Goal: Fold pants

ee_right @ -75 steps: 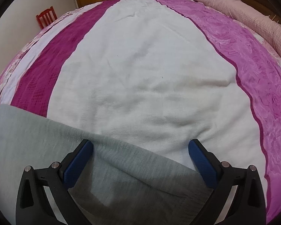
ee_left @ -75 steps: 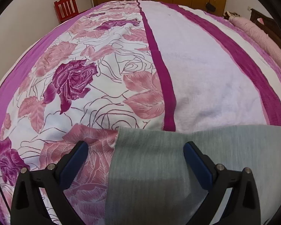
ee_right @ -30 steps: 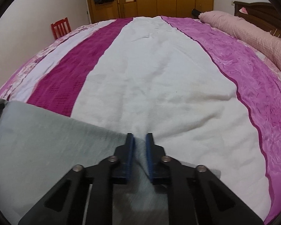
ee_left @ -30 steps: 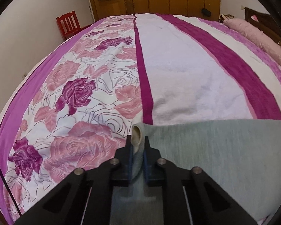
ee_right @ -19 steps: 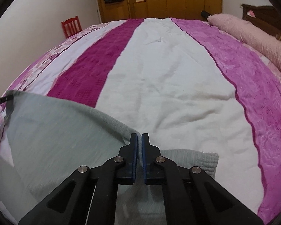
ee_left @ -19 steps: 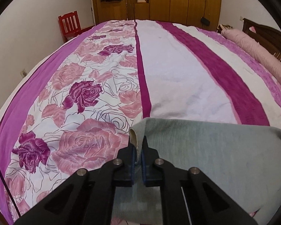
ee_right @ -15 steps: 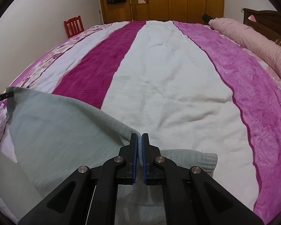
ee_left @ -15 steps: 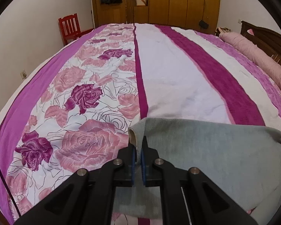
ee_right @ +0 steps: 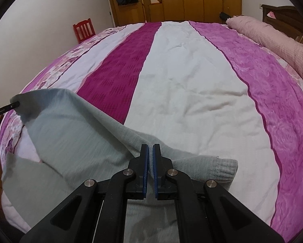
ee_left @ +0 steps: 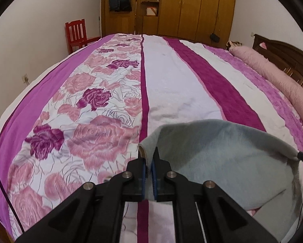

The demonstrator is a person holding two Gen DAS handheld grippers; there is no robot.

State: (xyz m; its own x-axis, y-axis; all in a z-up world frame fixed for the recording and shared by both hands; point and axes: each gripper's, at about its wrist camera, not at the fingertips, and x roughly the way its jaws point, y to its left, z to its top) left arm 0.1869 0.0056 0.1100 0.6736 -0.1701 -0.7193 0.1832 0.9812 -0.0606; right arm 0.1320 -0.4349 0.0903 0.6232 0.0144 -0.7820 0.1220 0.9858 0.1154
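The light grey pants lie at the near edge of the bed, with their far edge lifted off the cover. My left gripper is shut on the left corner of that edge. My right gripper is shut on the same edge further right, and the grey pants hang stretched between the two. A ribbed cuff or waistband lies on the bed just right of the right gripper. The left gripper's tip shows at the left of the right wrist view.
The bed cover has floral, white and magenta stripes. A long pink bolster lies along the right side. A red chair and wooden wardrobes stand beyond the bed.
Both grippers closed on the pants' far edge and have lifted it off the bed. The fabric now hangs raised between them, higher than half a second ago.
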